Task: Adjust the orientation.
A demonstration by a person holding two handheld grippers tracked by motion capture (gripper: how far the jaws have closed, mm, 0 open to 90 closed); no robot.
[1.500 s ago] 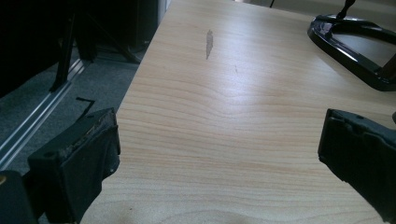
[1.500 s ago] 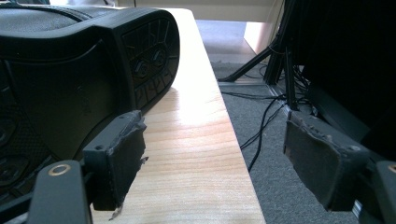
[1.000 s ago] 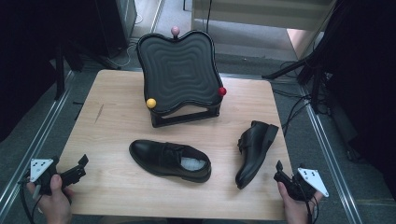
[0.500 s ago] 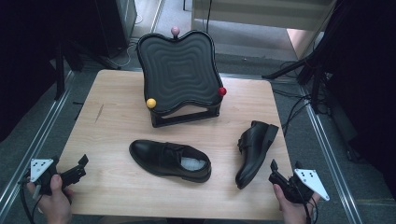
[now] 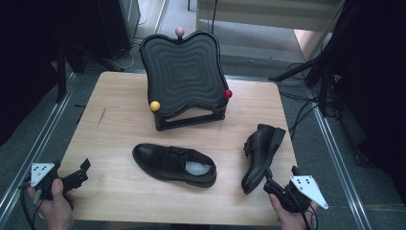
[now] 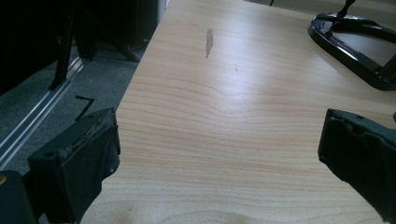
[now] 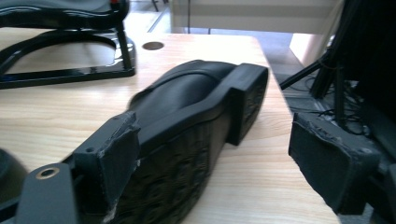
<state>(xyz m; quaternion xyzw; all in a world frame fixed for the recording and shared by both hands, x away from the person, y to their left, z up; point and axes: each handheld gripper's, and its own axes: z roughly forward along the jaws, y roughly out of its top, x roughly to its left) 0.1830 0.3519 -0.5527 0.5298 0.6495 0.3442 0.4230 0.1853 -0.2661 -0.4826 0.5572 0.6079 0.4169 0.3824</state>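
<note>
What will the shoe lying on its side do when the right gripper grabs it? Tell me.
The shoe on its side probably keeps its shape: the thick sole and blocky heel look stiff. Its glossy upper may slip between the pads. Resting on one side, it could rock or flop if nudged by the open right gripper.

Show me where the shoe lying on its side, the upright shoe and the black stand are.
Shoe on its side (image 5: pixel 261 153), high view: its upper, mid-length.
Upright shoe (image 5: pixel 165 160), high view: the vamp, ahead of the opening.
Black stand (image 5: pixel 184 72), high view: middle of its ribbed sloping panel.
</note>
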